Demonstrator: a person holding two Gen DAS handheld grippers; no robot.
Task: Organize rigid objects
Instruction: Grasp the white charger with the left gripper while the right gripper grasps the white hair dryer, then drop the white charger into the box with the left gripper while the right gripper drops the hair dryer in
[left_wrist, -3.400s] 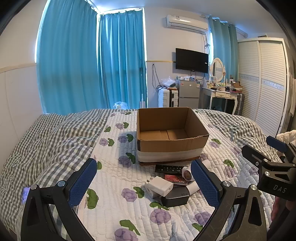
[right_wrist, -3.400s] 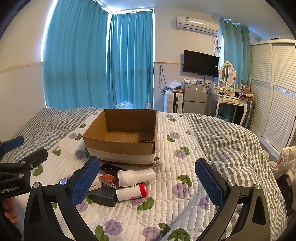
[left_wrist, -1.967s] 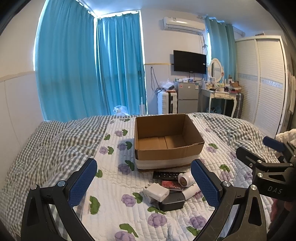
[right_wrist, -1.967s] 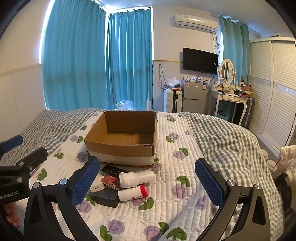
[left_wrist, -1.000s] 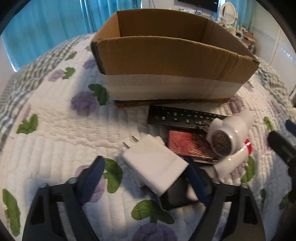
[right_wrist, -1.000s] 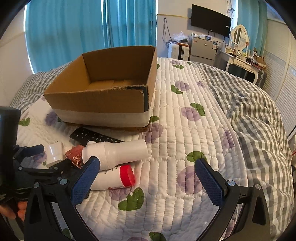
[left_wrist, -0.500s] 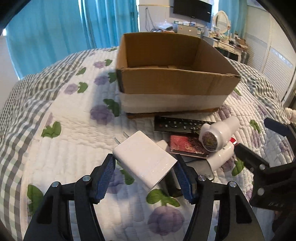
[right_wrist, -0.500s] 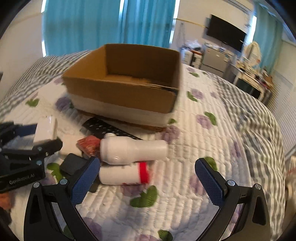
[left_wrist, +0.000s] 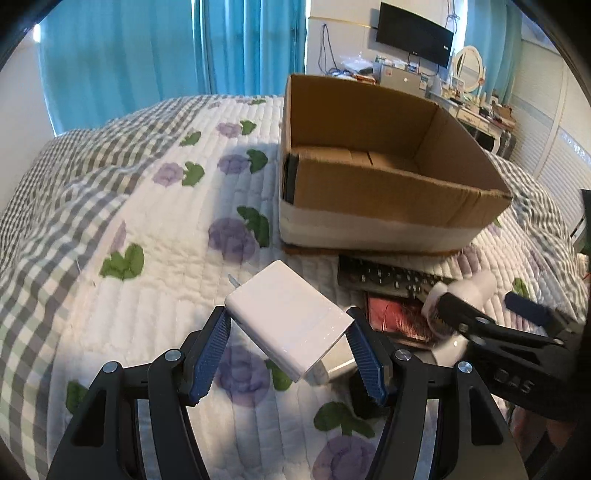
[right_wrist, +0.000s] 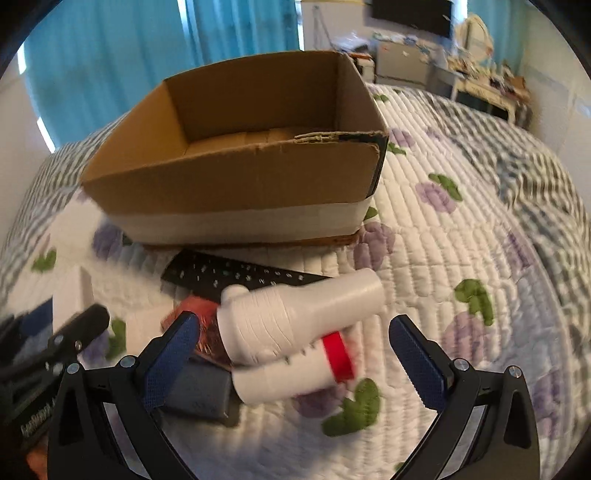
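Observation:
My left gripper (left_wrist: 288, 343) is shut on a white power adapter (left_wrist: 288, 317) and holds it above the quilt, short of the open cardboard box (left_wrist: 373, 192). My right gripper (right_wrist: 295, 350) is open and low over two white bottles: an all-white one (right_wrist: 295, 317) lying across one with a red cap (right_wrist: 291, 376). A black remote (right_wrist: 236, 277) lies against the box (right_wrist: 236, 177). A red packet (right_wrist: 199, 325) and a dark case (right_wrist: 199, 391) lie under the bottles. The box looks empty.
Everything lies on a bed with a white flowered quilt (left_wrist: 155, 258) and a grey checked cover (right_wrist: 535, 192). Blue curtains (left_wrist: 147, 55), a TV and a dresser stand beyond. The right gripper's arm (left_wrist: 498, 339) shows at the right of the left wrist view.
My left gripper dropped to the pile, shut on the white adapter and lifted it. My right gripper moved down and in over the two bottles, staying open.

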